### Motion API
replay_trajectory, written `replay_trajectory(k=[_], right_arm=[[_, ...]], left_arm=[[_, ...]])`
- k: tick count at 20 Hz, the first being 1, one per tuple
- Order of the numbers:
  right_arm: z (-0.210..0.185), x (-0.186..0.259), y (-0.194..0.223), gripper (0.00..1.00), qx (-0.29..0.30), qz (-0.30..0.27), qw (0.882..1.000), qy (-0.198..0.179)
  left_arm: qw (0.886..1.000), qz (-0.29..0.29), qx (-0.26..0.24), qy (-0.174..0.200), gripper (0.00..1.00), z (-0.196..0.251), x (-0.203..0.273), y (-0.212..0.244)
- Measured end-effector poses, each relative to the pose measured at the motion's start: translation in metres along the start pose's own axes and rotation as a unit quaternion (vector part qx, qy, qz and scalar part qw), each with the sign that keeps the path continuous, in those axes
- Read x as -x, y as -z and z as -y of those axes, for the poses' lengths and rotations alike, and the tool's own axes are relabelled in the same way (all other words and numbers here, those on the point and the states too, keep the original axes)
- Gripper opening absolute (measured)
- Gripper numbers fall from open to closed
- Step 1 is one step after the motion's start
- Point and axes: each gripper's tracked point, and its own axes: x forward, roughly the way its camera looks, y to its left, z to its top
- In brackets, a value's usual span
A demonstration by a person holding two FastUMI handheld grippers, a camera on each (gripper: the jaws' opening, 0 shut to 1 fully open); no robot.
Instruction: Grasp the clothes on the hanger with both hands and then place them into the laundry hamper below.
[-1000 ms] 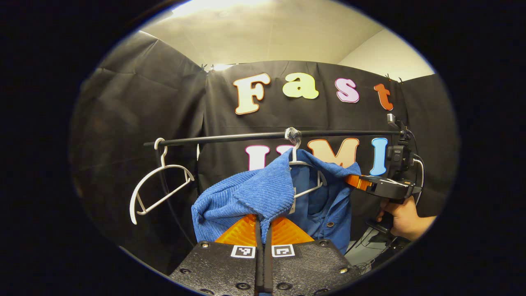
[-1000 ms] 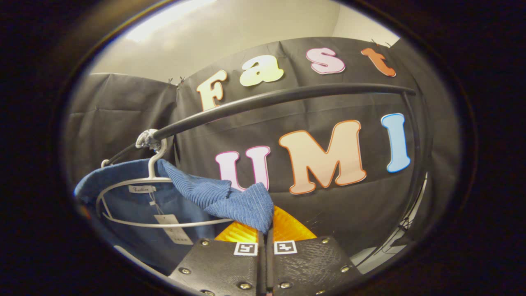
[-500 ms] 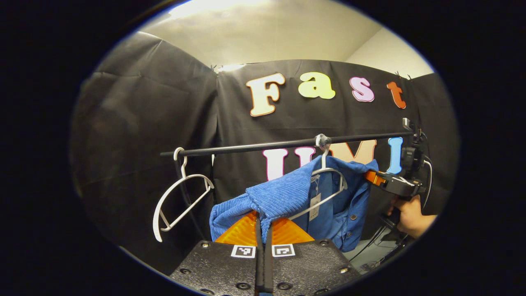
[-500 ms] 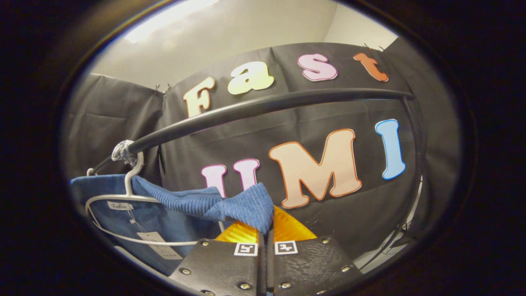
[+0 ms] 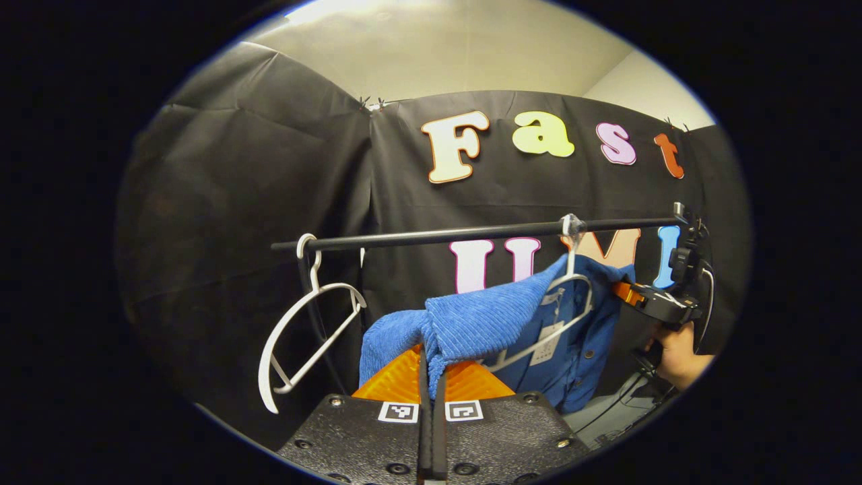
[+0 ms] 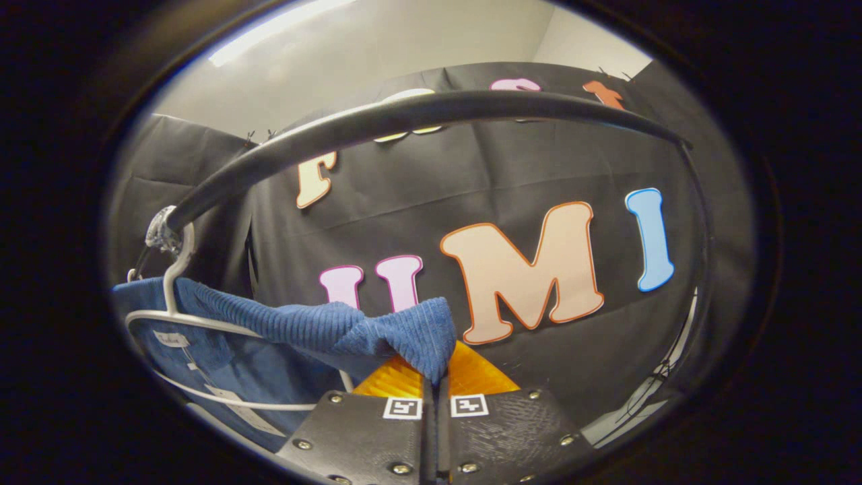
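pinching a fold of the blue corduroy shirt [image 5: 471, 323] between the closed orange fingers of the left gripper [image 5: 431, 367], cloth bunching right at the tips. clamping the other shoulder of the shirt [image 6: 377, 333] in the right gripper [image 6: 436, 374], jaws pressed together on the ribbed fabric. hanging partly on the white hanger [image 5: 569, 296], hooked over the black rail [image 5: 438, 237], with the collar and paper tag [image 5: 544, 340] showing inside the wire. stretching sideways between the two grips, under the rail. dangling bare near the rail's left end, a second white hanger [image 5: 306, 323]. gripping the right gripper's handle at the far right, a hand [image 5: 677, 353].
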Motion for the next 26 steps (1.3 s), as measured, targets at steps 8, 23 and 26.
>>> replay_trajectory(k=[8,23,26], right_arm=[[0.009,-0.033,-0.005,0.01,-0.017,0.020,1.000,0.013],[0.017,-0.058,0.040,0.01,0.031,-0.016,0.999,0.014],[0.016,-0.059,0.051,0.01,0.052,-0.022,0.998,0.011]], left_arm=[[1.000,-0.013,0.000,0.021,0.00,0.002,-0.037,0.015],[0.994,-0.085,0.047,0.044,0.00,0.011,-0.073,0.094],[0.989,-0.108,0.079,0.058,0.01,0.016,-0.078,0.117]])
